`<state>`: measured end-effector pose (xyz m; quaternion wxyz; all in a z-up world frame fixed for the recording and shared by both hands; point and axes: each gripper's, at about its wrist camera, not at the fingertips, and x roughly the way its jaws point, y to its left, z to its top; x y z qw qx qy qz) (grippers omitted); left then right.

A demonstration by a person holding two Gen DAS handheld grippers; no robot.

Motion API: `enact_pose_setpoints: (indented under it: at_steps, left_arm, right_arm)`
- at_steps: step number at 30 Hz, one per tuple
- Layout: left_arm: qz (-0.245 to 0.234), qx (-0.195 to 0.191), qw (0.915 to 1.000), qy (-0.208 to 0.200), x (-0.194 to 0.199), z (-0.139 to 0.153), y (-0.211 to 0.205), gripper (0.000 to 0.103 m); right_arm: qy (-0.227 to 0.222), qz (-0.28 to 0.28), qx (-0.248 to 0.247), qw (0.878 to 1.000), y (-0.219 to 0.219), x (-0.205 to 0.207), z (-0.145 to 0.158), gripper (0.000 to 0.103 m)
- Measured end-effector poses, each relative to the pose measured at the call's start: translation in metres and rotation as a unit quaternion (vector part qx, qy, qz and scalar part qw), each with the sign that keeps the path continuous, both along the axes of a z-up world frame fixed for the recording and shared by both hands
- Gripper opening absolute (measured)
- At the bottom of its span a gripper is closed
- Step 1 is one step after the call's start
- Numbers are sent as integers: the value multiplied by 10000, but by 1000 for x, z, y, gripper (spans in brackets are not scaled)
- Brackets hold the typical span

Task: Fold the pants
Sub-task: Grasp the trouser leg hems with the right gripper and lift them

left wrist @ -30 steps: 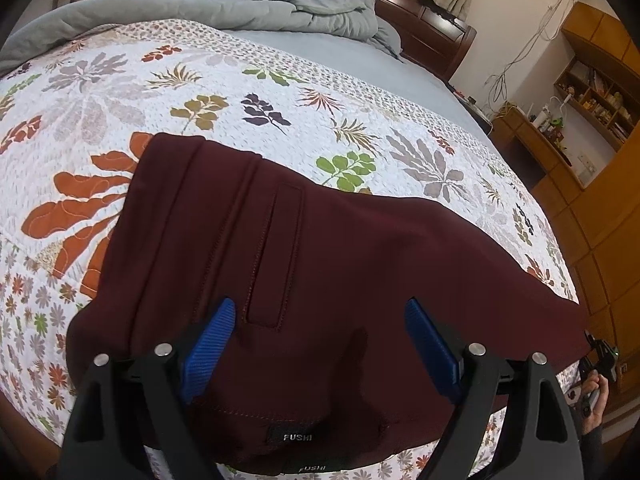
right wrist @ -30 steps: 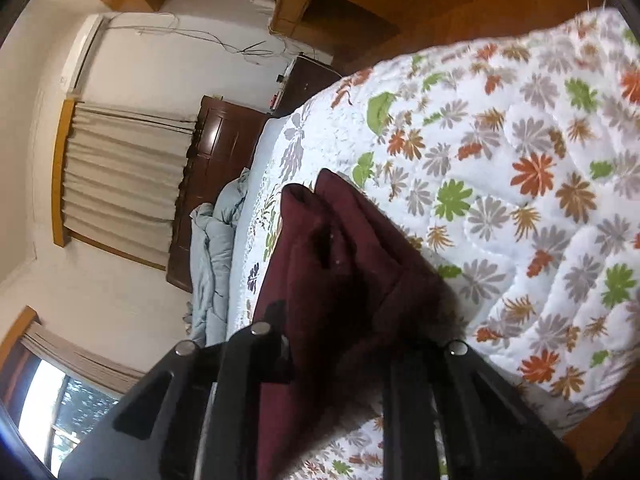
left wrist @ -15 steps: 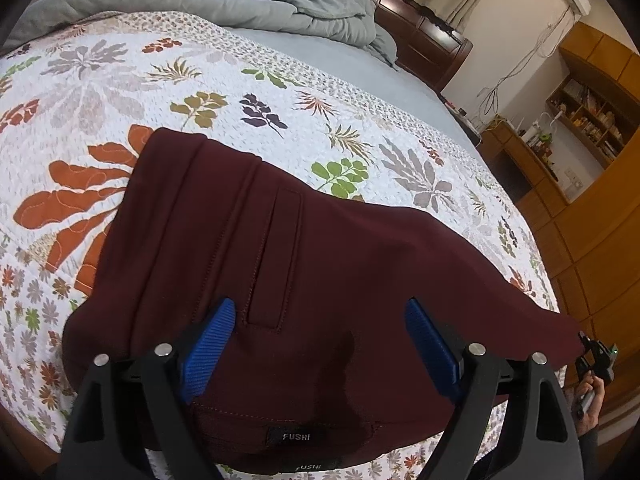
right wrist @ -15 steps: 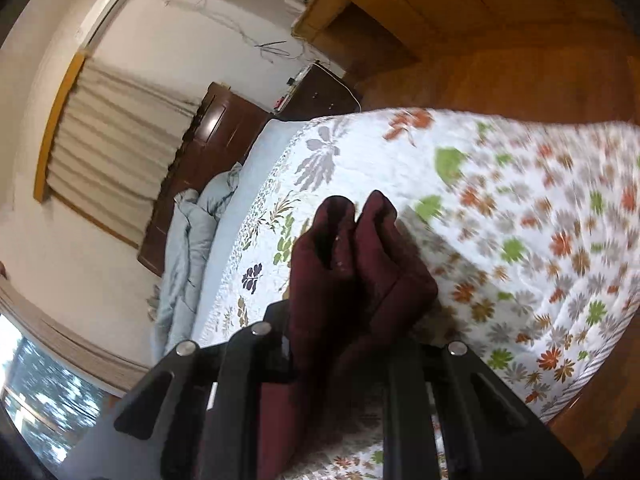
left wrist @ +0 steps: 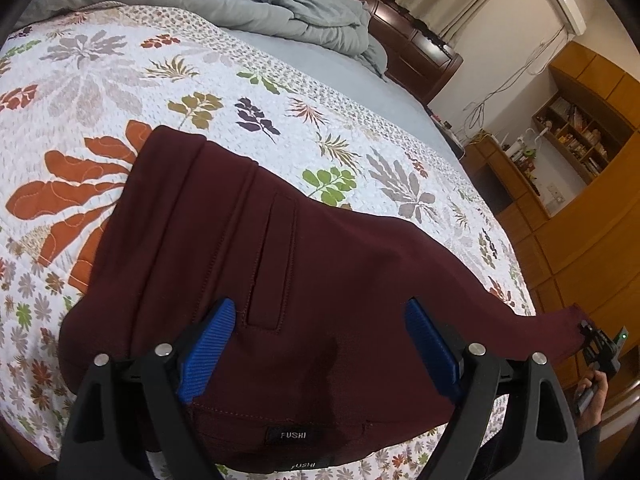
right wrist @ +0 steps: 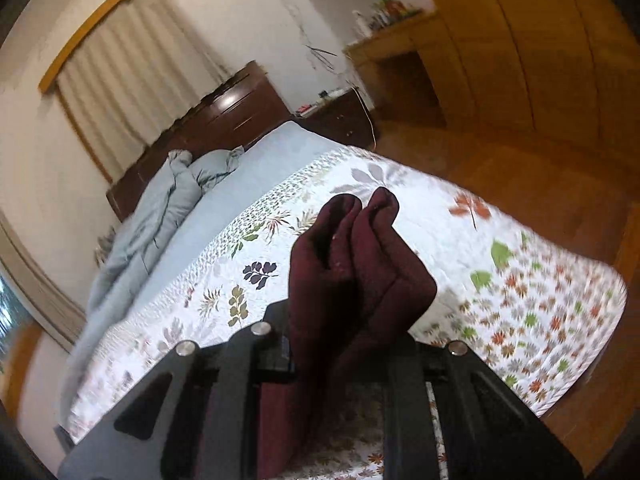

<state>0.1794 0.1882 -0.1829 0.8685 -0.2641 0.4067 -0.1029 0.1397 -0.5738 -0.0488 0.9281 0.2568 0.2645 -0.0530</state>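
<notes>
A pair of dark maroon knit pants (left wrist: 288,280) is shown laid on a bed covered by a white quilted bedspread with a leaf and flower print (left wrist: 120,80). In the left wrist view, the waistband with its black woven label (left wrist: 293,435) lies nearest the camera, and the legs run away to the right toward the edge of the bed. The left tool (left wrist: 320,344) is seen with its blue-padded fingers (left wrist: 208,344) spread apart above the seat of the garment, just past the waistband; nothing is gripped between them, and contact with the cloth cannot be confirmed.

In the right wrist view, the right tool (right wrist: 340,356) is seen clamped on the bunched leg ends (right wrist: 356,256), which stand up in two folds beyond the black fingers. The same tool appears small at the far right of the left wrist view (left wrist: 600,344), with the leg fabric drawn out toward it.

The long axis of the pants is thus judged to run from the left tool to the right tool, left to right across the bed. The cuff end is held by the right side alone, so the coming fold is judged to depend on that end being carried along this axis toward the waistband.

A crumpled grey duvet (left wrist: 260,4) is seen at the head of the bed.
</notes>
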Motion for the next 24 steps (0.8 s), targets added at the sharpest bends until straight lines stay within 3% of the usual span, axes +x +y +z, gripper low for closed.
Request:
enact_pose_setpoints:
  at_steps: [13,24]
  left_arm:
    - [-20,-340,9993,-122,-6,1,7,87]
    - [-89,-548,9983,-188,-9,1,11,87]
  right_arm:
    - [80,292,-1741,9843,84,15,44,16]
    - [93,531,-2628,9633,156,25,65,16]
